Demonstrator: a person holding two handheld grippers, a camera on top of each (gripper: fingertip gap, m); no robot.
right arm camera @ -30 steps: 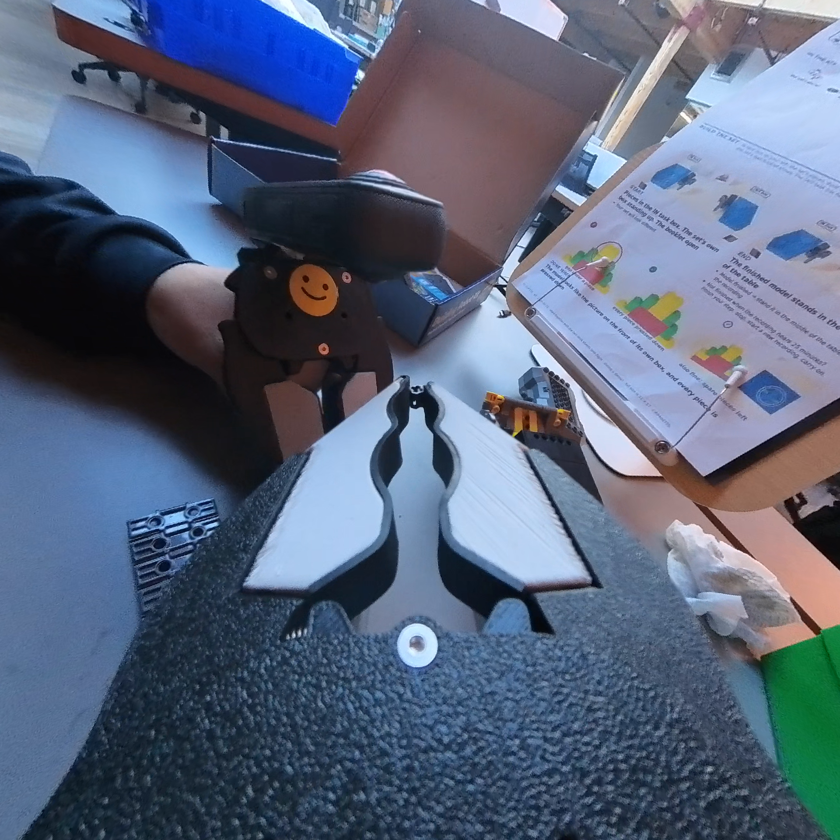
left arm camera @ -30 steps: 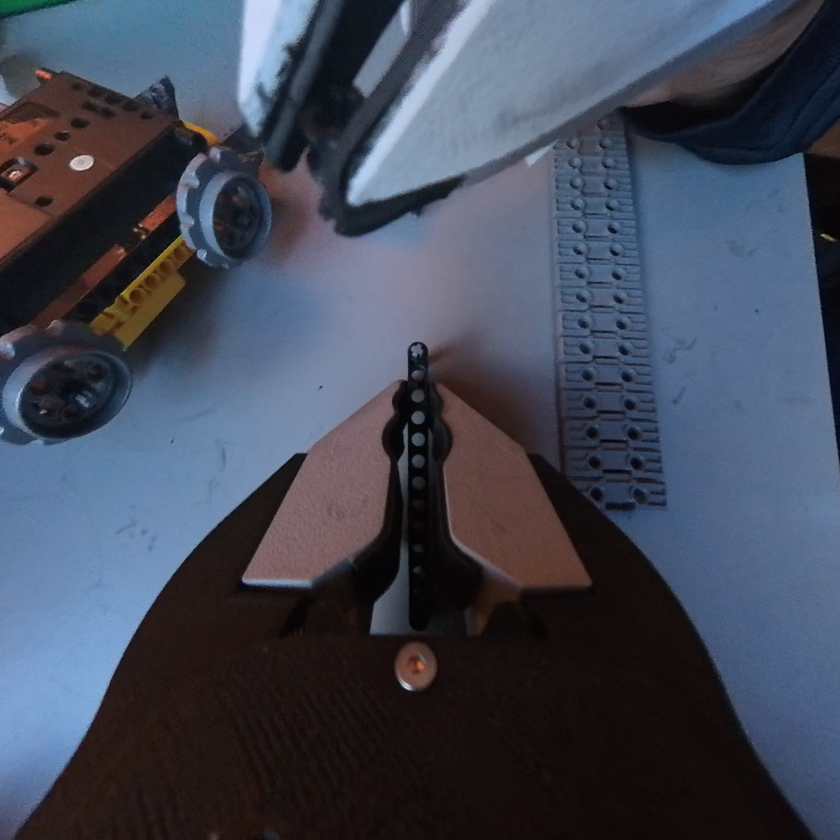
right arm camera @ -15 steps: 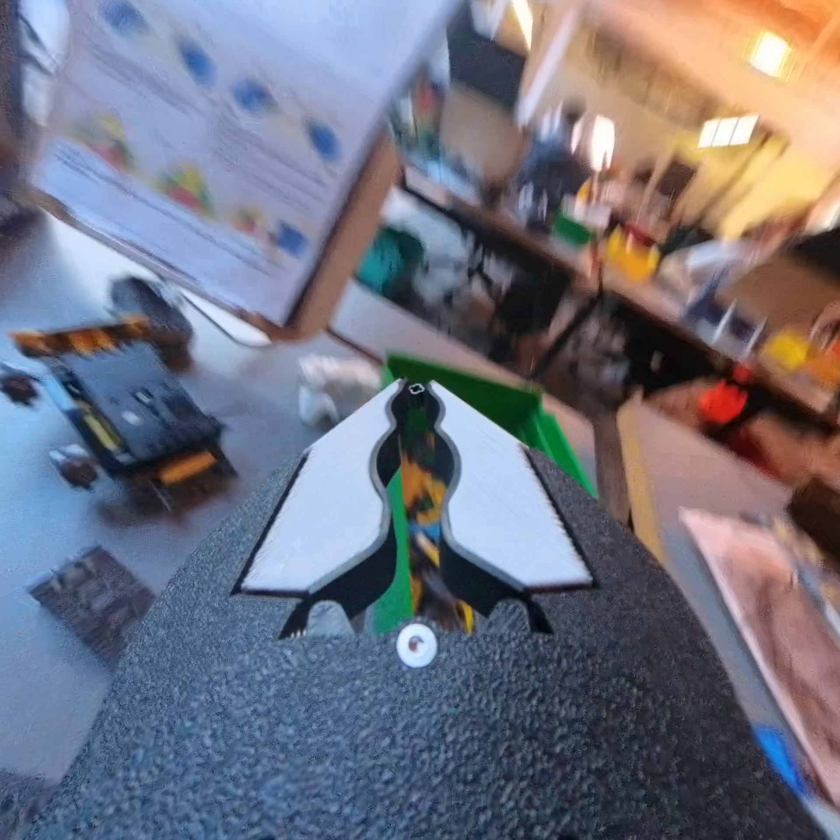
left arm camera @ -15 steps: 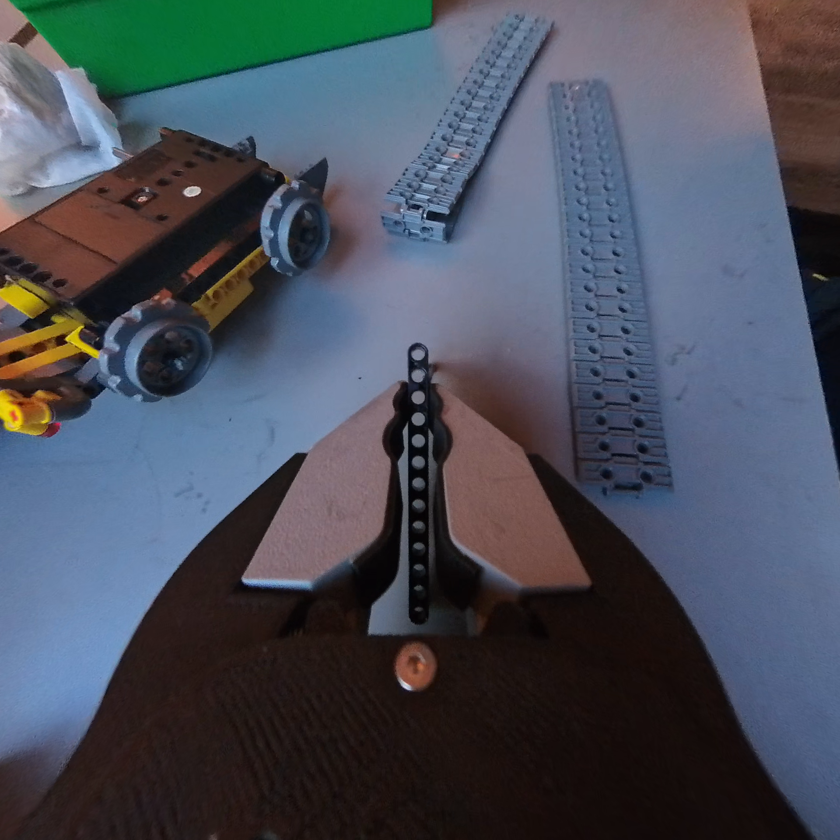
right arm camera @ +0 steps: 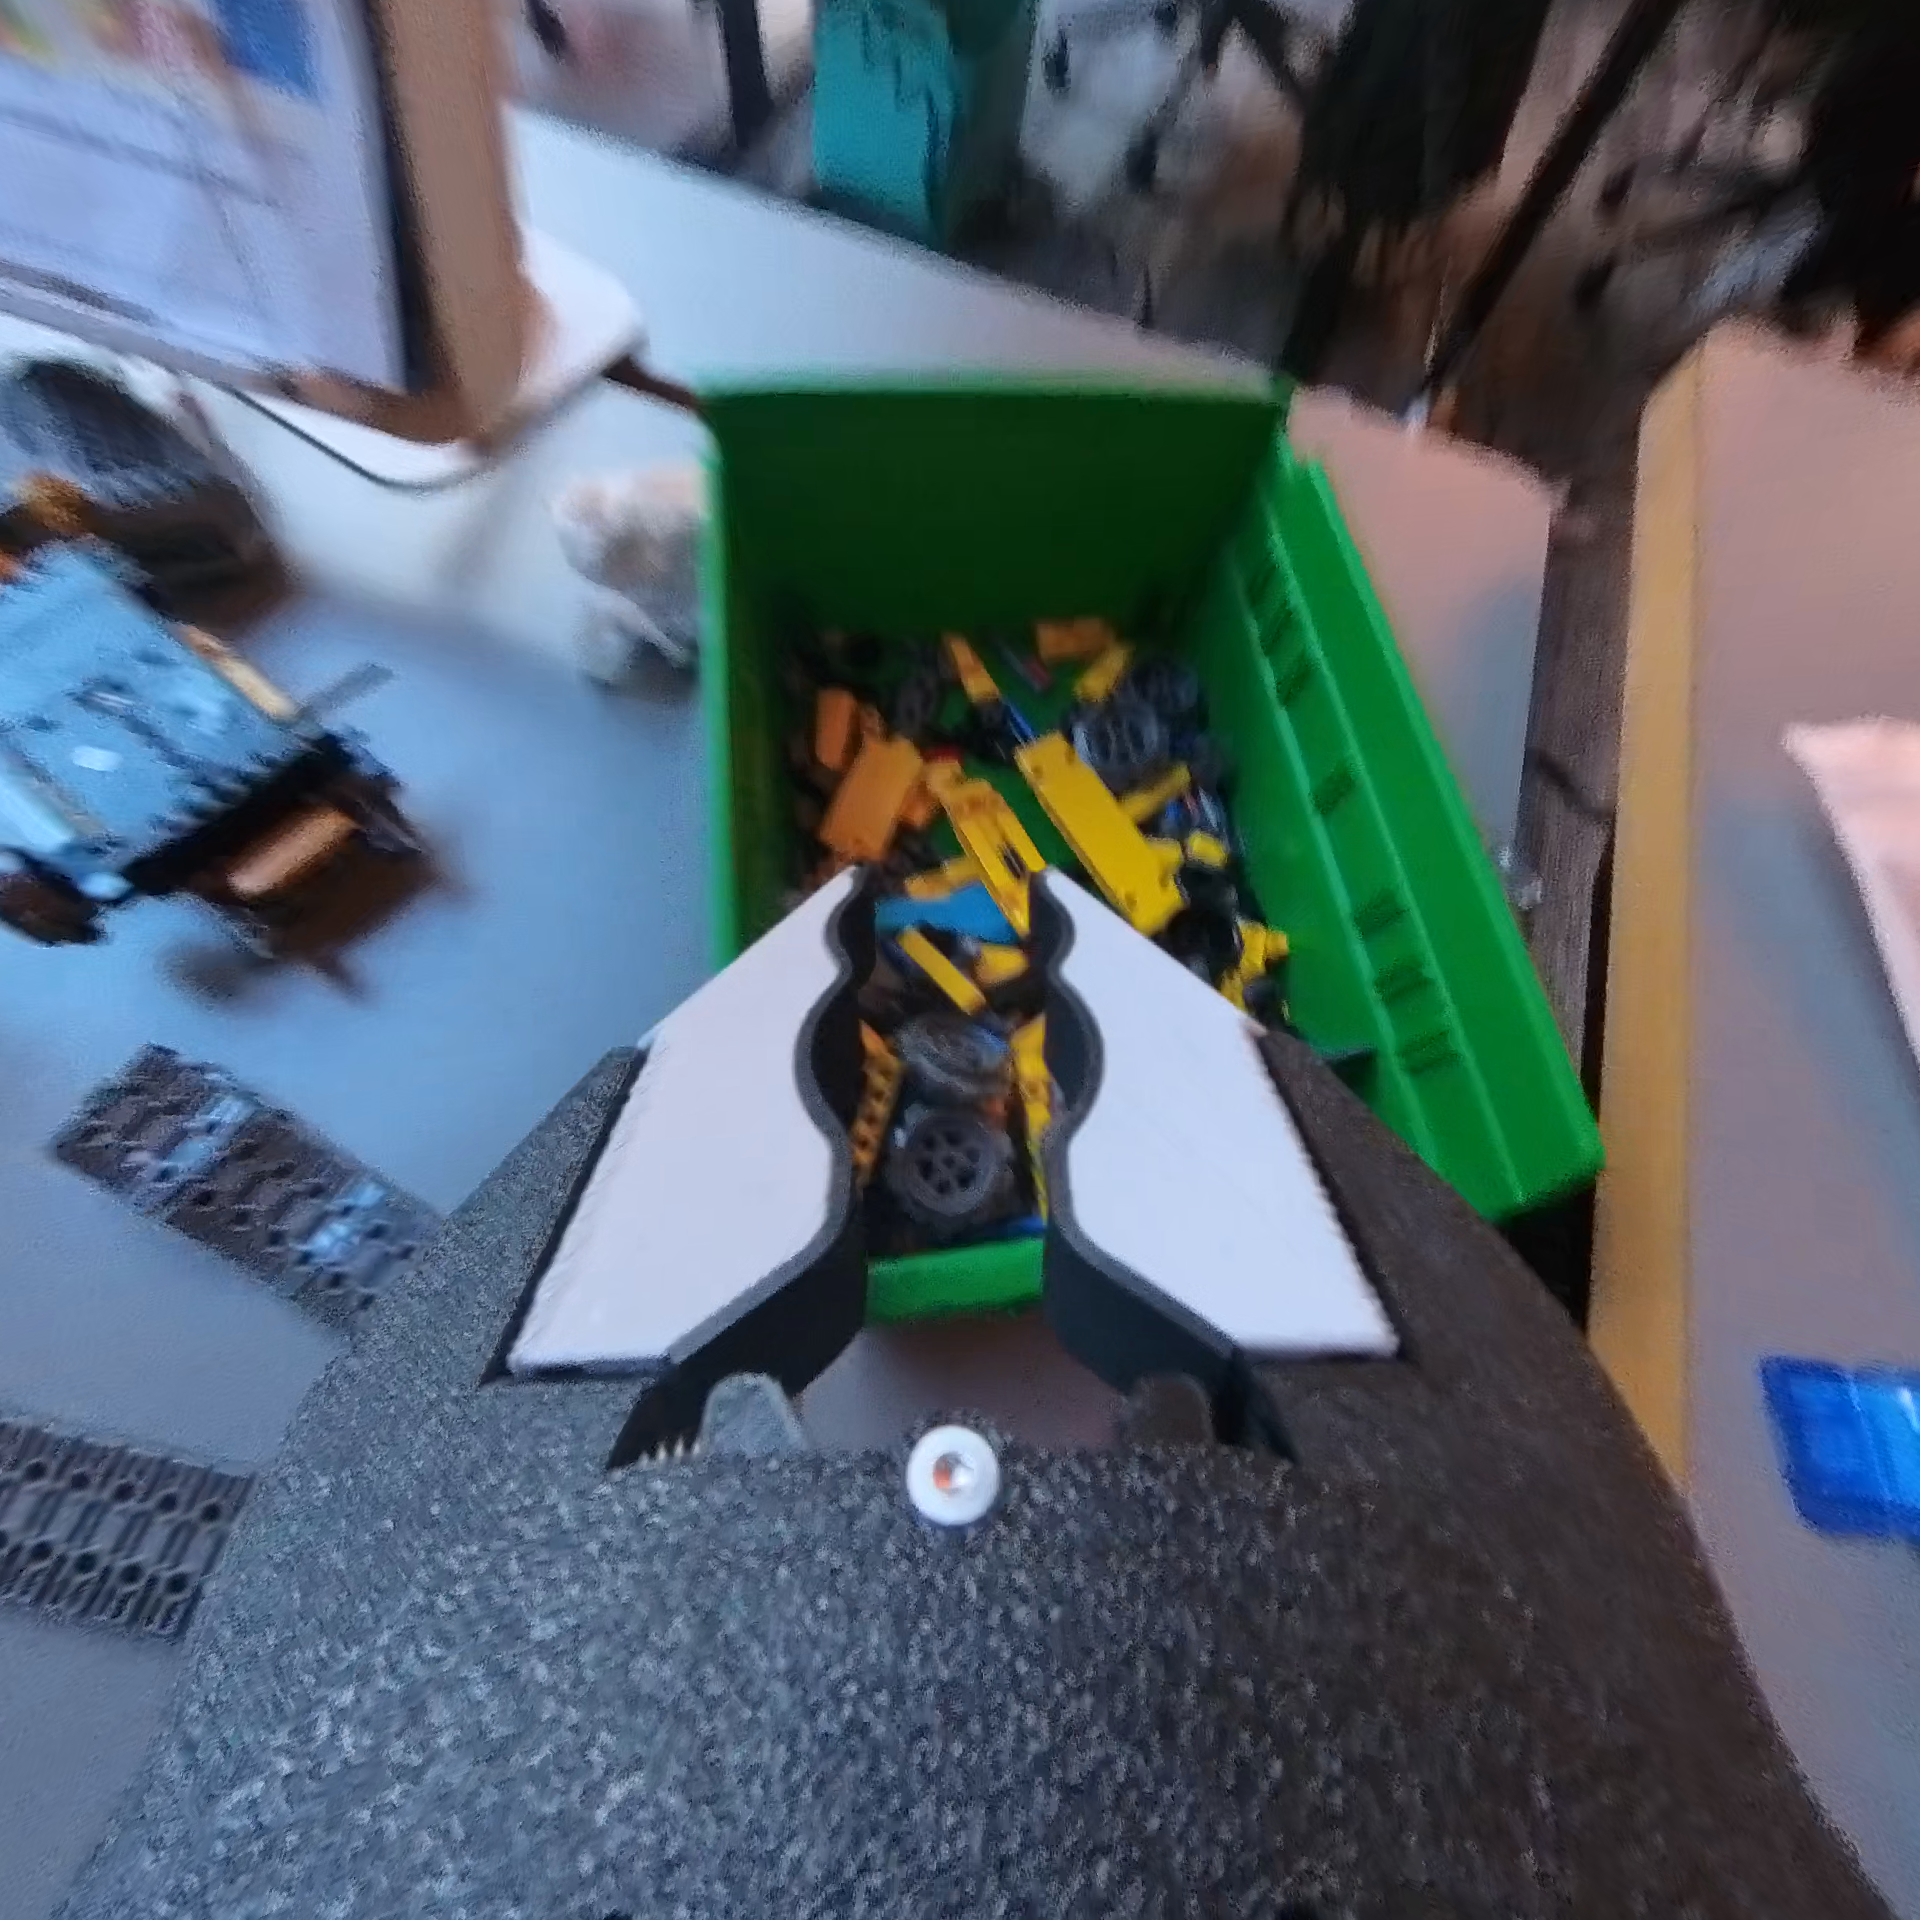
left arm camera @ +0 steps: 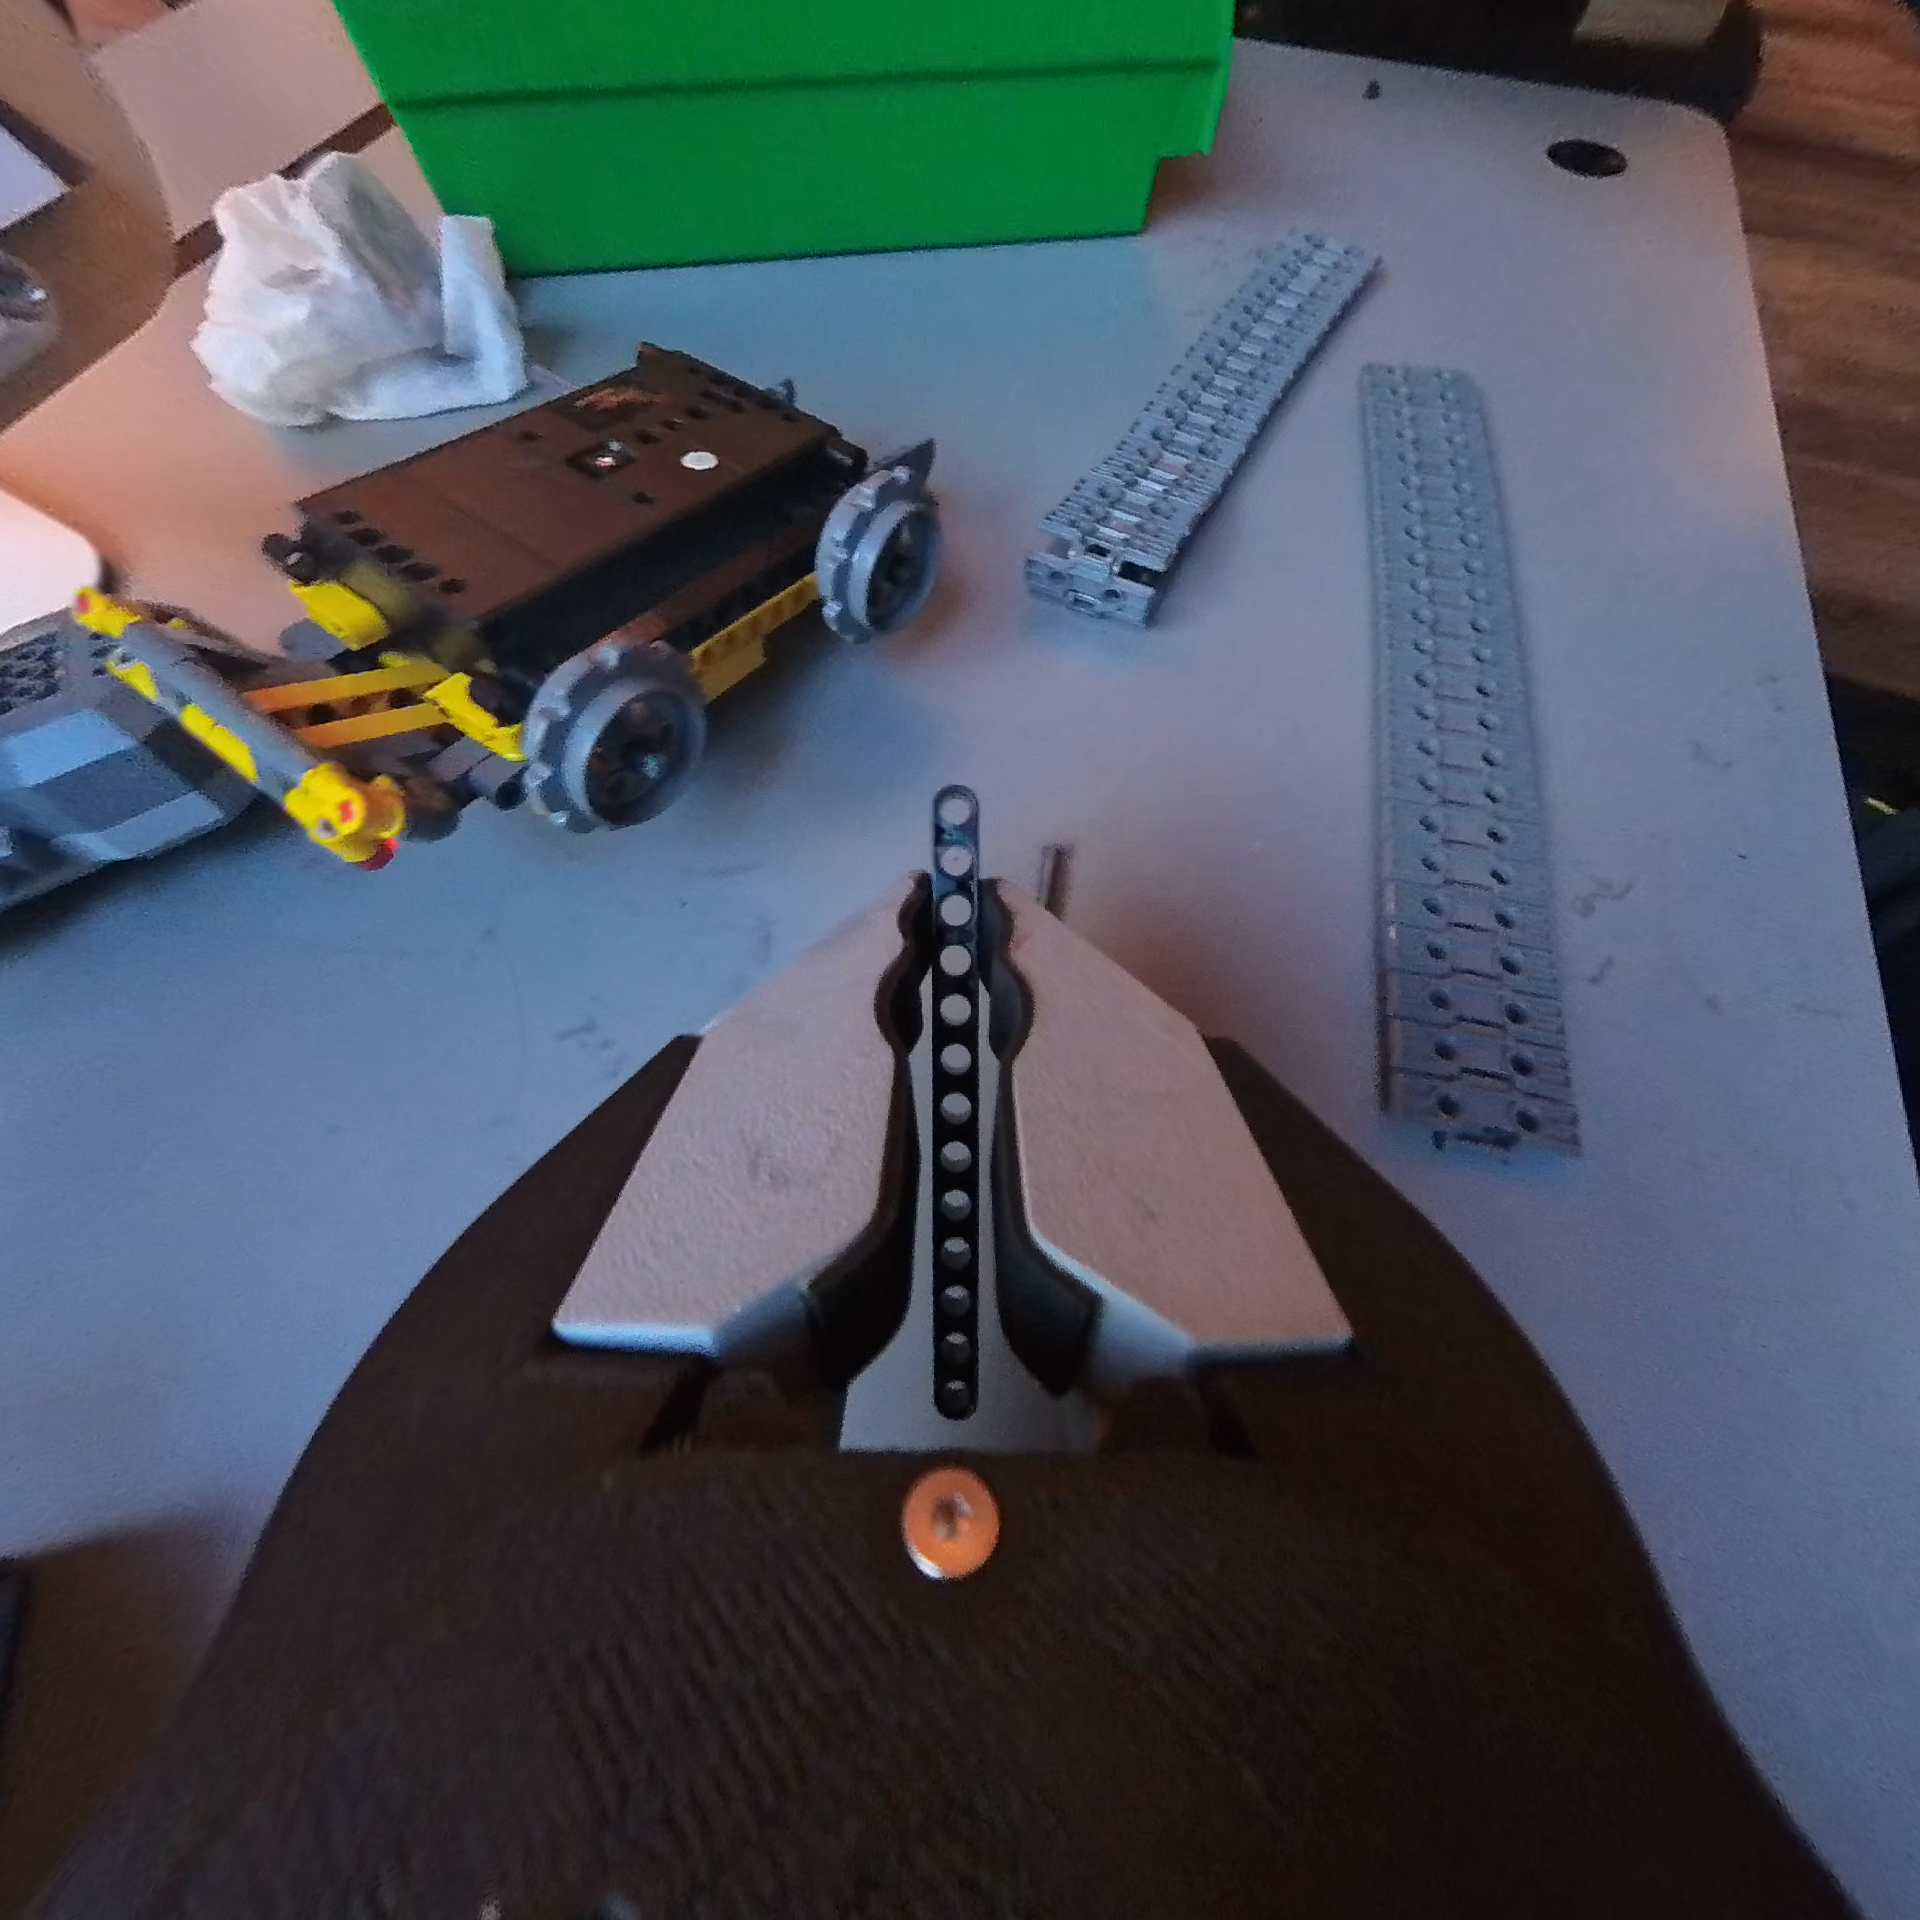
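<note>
**Left gripper clamping a black beam; right gripper gaping over a green bin**

In the left wrist view, a black and yellow brick-built vehicle [left arm camera: 561, 613] with grey wheels is sitting on the grey table [left arm camera: 260, 1143] at the left, with a crumpled white tissue [left arm camera: 353, 301] lying behind it. A green bin [left arm camera: 810, 135] is standing at the far edge. In the middle, the left gripper [left arm camera: 956, 894] is pinching a long black beam with holes [left arm camera: 956, 1101] between its narrow jaws, the beam's tip poking out past the fingertips, above the table. A small dark pin [left arm camera: 1057, 873] is lying just right of the tips. Further right, a short grey track piece [left arm camera: 1205, 426] and a long grey track strip [left arm camera: 1455, 758] are lying flat, apart from each other.

In the blurred right wrist view, the vehicle [right arm camera: 156, 769] and dark track pieces [right arm camera: 239, 1174] are showing at the left. The right gripper [right arm camera: 951, 883] is hanging with jaws spread wide and empty above the green bin [right arm camera: 1382, 831], which is holding loose yellow, orange and black parts [right arm camera: 1039, 790].
</note>
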